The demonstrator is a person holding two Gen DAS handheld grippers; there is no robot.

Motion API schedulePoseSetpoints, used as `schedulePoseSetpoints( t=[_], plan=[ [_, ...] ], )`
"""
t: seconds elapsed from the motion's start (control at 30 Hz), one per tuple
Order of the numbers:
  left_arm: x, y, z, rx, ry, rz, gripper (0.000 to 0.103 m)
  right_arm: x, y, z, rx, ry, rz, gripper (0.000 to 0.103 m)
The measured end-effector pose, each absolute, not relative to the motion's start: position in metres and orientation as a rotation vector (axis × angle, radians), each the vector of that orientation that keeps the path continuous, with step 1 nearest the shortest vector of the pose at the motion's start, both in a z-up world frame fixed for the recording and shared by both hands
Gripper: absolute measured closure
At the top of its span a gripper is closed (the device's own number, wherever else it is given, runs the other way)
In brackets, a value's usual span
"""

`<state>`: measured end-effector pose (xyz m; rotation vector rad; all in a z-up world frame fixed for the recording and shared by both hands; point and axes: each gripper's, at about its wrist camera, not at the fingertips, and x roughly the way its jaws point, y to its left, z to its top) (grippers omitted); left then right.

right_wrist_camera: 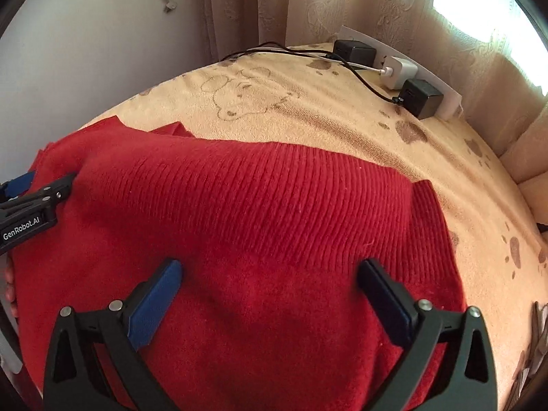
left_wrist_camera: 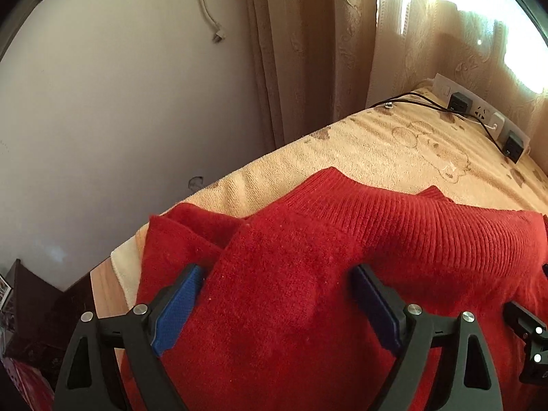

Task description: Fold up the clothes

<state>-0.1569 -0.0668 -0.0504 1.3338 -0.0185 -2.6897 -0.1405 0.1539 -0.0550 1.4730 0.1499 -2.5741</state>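
So the red sweater (left_wrist_camera: pixel 308 274) is lying on a beige towel-like cover (left_wrist_camera: pixel 394 144) with a faint cartoon bear and paw prints, spread over the table. It's already doubled over itself, with the ribbed hem band across the top and a second layer peeking out at the far edge and off to the left side.

The left gripper (left_wrist_camera: pixel 277 274) sits over the left part of the sweater, jaws wide apart, blue pads on either side of a bunched-up ridge of fabric. The cloth is between them, but the pads aren't pressing on it. The right gripper (right_wrist_camera: pixel 270 270) is much the same: jaws spread wide over the right part of the sweater, with nothing clamped. In the right wrist view the left gripper's side pokes in at the left edge, and there's a bit of the person's hand (right_wrist_camera: pixel 10 287) at the sweater's edge.

Stuff around: a white power strip (right_wrist_camera: pixel 404 65) runs along the far edge of the table with two black adapters and a white charger plugged in, and black cables trail across the cover. Beige curtains (left_wrist_camera: pixel 308 51) hang behind with bright window light, and a loose white cable (left_wrist_camera: pixel 205 7) dangles down the wall. All of it is well apart from the sweater, so nothing is crowding the grippers.
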Motion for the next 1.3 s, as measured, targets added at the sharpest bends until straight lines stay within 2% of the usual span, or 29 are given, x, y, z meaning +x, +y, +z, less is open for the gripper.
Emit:
schedulePoseSetpoints(
  t=[0.17, 0.33, 0.57, 0.63, 0.73, 0.93, 1.3],
  plan=[
    [-0.144, -0.07, -0.044, 1.332, -0.008, -2.697, 0.012, -0.104, 0.174, -0.031, 1.335, 0.039, -2.617, 0.0],
    [-0.089, -0.048, -0.026, 1.295, -0.042, -2.89, 0.012, -0.017, 0.201, -0.009, 1.101, 0.095, -2.731, 0.0],
    [-0.018, 0.01, -0.024, 1.263, -0.176, -2.983, 0.012, 0.035, 0.226, -0.008, 1.058, 0.001, -2.869, 0.0],
    [-0.005, 0.017, -0.025, 1.302, -0.158, -3.0, 0.012, 0.04, 0.231, -0.004, 1.066, -0.021, -2.895, 0.0],
    [0.016, 0.021, -0.021, 1.349, -0.1, -3.011, 0.012, 0.05, 0.233, 0.005, 1.089, 0.017, -2.922, 0.0],
    [0.057, 0.015, -0.007, 1.274, -0.039, -2.987, 0.012, 0.082, 0.221, 0.017, 1.065, 0.144, -2.936, 0.0],
    [0.102, 0.023, 0.008, 1.207, -0.124, -2.954, 0.012, 0.125, 0.207, 0.032, 0.985, 0.195, -2.917, 0.0]
  ],
)
